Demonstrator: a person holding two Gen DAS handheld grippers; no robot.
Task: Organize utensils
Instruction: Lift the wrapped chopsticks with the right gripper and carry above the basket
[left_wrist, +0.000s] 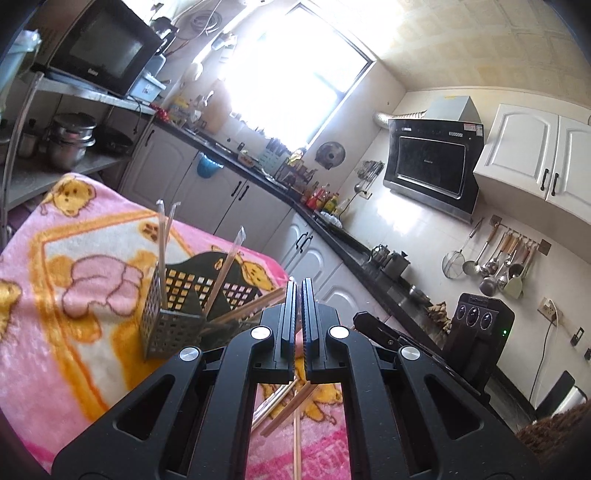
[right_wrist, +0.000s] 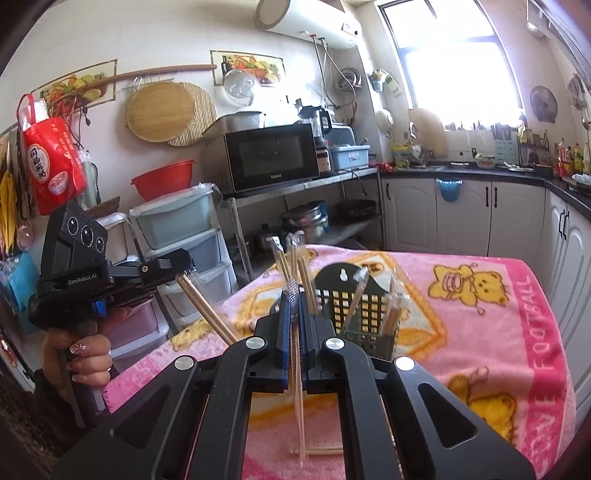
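A black perforated utensil holder (left_wrist: 173, 314) (right_wrist: 354, 314) stands on the pink bear blanket (left_wrist: 74, 288) (right_wrist: 480, 332). Several plastic-wrapped chopsticks stand upright in it. My left gripper (left_wrist: 299, 286) (right_wrist: 179, 271) is shut on a pair of bare wooden chopsticks (left_wrist: 247, 312) (right_wrist: 207, 310) that slant across its jaws, raised to the left of the holder. My right gripper (right_wrist: 293, 295) is shut on a sleeve-wrapped pair of chopsticks (right_wrist: 297, 373), held nearly upright just in front of the holder. One loose chopstick (right_wrist: 317, 450) lies on the blanket below it.
A metal shelf with a microwave (right_wrist: 271, 155) and pots stands beyond the table's far left, beside stacked plastic drawers (right_wrist: 184, 236). White cabinets under a dark counter (right_wrist: 461, 173) run along the back and right. The blanket's edge drops off at the right (right_wrist: 554, 369).
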